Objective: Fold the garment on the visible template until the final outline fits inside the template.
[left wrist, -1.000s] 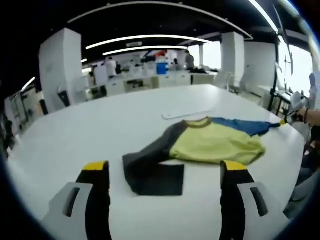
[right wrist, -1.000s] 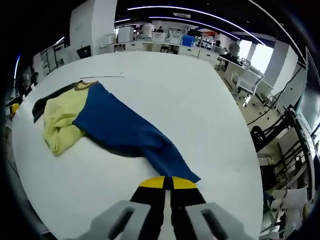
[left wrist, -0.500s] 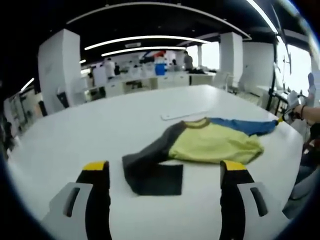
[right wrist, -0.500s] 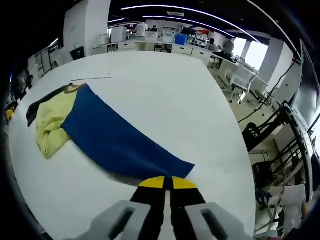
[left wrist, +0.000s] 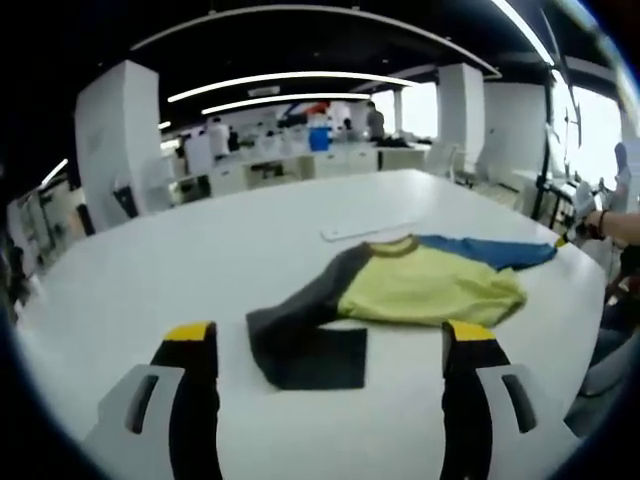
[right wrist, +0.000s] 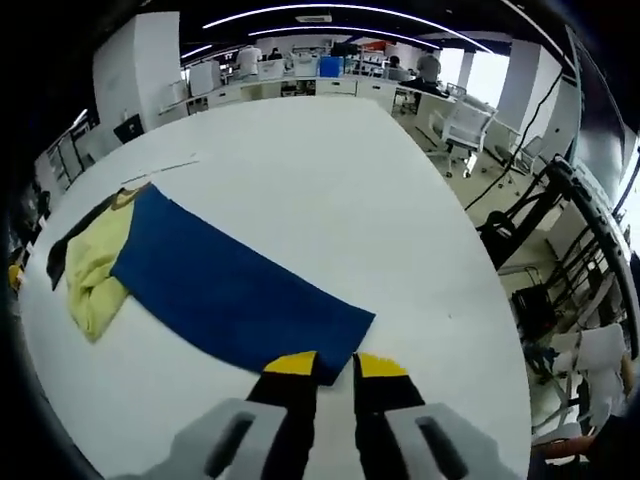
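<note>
Jaws of the left gripper (left wrist: 330,345) stand wide apart above the white table (left wrist: 150,270), clear of the garment (left wrist: 400,290); right gripper (right wrist: 335,365) jaws sit slightly parted at the blue sleeve (right wrist: 235,295) cuff, spread flat

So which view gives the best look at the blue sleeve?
The right gripper view: the blue sleeve lies spread flat just ahead of the right gripper, its whole length visible. In the left gripper view the same sleeve is a thin, foreshortened strip beyond the yellow body.
</note>
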{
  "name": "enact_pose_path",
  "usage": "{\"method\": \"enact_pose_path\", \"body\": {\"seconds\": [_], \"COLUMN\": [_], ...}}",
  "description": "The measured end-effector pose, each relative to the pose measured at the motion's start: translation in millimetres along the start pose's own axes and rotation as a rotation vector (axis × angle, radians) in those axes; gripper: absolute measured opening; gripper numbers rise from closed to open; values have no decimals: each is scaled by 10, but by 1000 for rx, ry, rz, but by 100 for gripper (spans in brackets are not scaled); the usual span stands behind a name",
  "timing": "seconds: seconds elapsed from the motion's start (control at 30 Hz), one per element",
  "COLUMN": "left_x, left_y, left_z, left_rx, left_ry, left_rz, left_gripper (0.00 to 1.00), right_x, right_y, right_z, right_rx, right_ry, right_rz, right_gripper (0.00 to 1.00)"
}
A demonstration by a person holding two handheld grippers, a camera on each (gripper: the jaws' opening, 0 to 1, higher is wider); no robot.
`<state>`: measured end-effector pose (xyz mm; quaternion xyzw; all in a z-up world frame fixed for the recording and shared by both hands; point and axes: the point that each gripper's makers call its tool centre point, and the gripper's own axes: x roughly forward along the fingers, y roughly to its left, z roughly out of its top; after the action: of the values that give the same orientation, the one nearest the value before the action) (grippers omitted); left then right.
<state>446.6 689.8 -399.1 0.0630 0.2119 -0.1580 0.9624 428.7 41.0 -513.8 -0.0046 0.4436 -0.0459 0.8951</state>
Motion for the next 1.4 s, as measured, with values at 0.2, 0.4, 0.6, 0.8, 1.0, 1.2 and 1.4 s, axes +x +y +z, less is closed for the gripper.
{"method": "enact_pose_path", "body": {"seconds": [0.2, 0.4, 0.6, 0.8, 1.0, 1.2, 1.4], "left_x": [-15, -38, -53, -51, -33, 7, 20], "left_y": [-18, -28, -39, -93, -207, -307, -406], "left_z": [9, 20, 25, 19, -14, -24, -35], "left_rx": [0, 2, 3, -4, -9, -2, 4], "left_ry": [-3, -8, -12, -20, -33, -37, -25], "left_rz": [-4, -5, -9, -29, -68, -99, -123], "left_gripper": [90, 89, 90, 95, 99, 99, 99], "right_x": [36, 21, -57, -141, -200, -301, -431], "right_y": [-23, 73, 188, 348, 626, 1049, 1425], "right_z": [-6, -71, -65, -16, 42, 152, 192], "right_rx": [31, 45, 45, 39, 20, -38, -93], "right_ry": [1, 11, -2, -26, -45, -81, -97], "right_rz": [20, 45, 59, 89, 166, 277, 357], "right_gripper": [15, 15, 18, 39, 58, 70, 74]}}
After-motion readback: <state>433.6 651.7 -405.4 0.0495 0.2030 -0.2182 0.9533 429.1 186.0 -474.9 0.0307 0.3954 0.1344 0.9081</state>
